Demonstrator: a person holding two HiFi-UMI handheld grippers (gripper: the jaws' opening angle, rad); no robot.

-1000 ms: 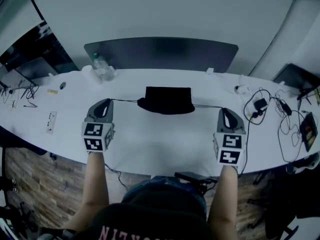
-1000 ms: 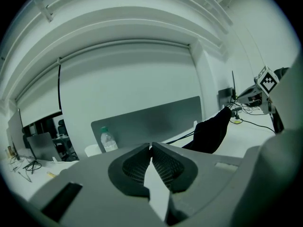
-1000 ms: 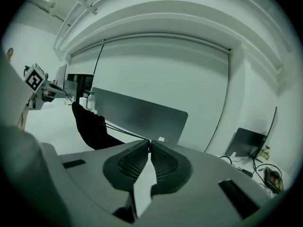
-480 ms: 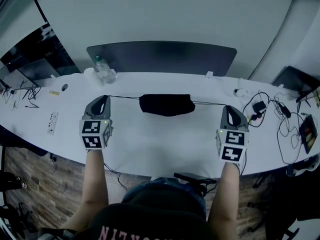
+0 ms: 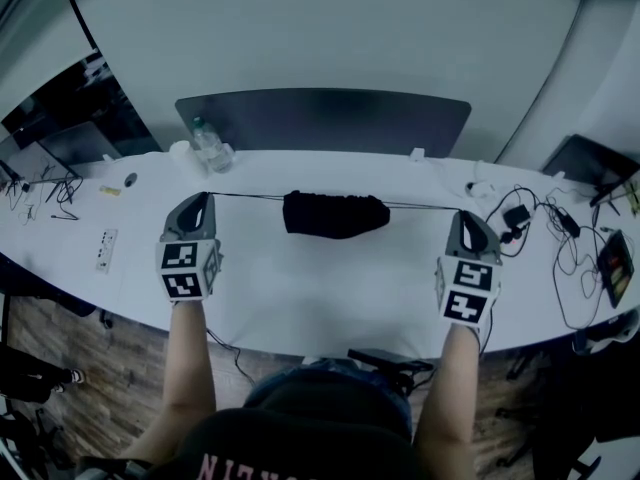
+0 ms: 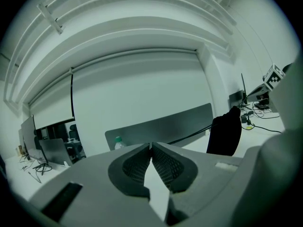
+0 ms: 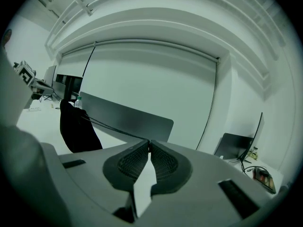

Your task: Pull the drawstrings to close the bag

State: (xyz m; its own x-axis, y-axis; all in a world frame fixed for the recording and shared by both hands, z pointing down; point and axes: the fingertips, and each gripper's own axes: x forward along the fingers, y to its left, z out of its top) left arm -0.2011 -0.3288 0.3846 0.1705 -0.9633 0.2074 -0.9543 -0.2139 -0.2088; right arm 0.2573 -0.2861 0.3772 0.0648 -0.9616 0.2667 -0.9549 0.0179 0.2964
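A small black drawstring bag [image 5: 334, 214] hangs bunched between my two grippers above the white table [image 5: 310, 288]. Its black drawstrings [image 5: 245, 196] run taut to either side. My left gripper [image 5: 203, 197] is shut on the left drawstring's end, which enters its closed tips [image 6: 150, 147]. The bag [image 6: 226, 132] shows to the right in the left gripper view. My right gripper [image 5: 462, 213] is shut on the right drawstring [image 5: 420, 207], which leads from the bag [image 7: 75, 126] into its tips [image 7: 149, 143].
A clear water bottle [image 5: 208, 143] stands at the back left, before a dark divider panel [image 5: 322, 120]. Cables and chargers [image 5: 535, 218] lie at the right, a power strip [image 5: 102, 245] at the left. A laptop [image 5: 585, 158] sits at the far right.
Both grippers have risen and drawn further apart with the strings. The bag has lifted off the table and its mouth has bunched narrower.
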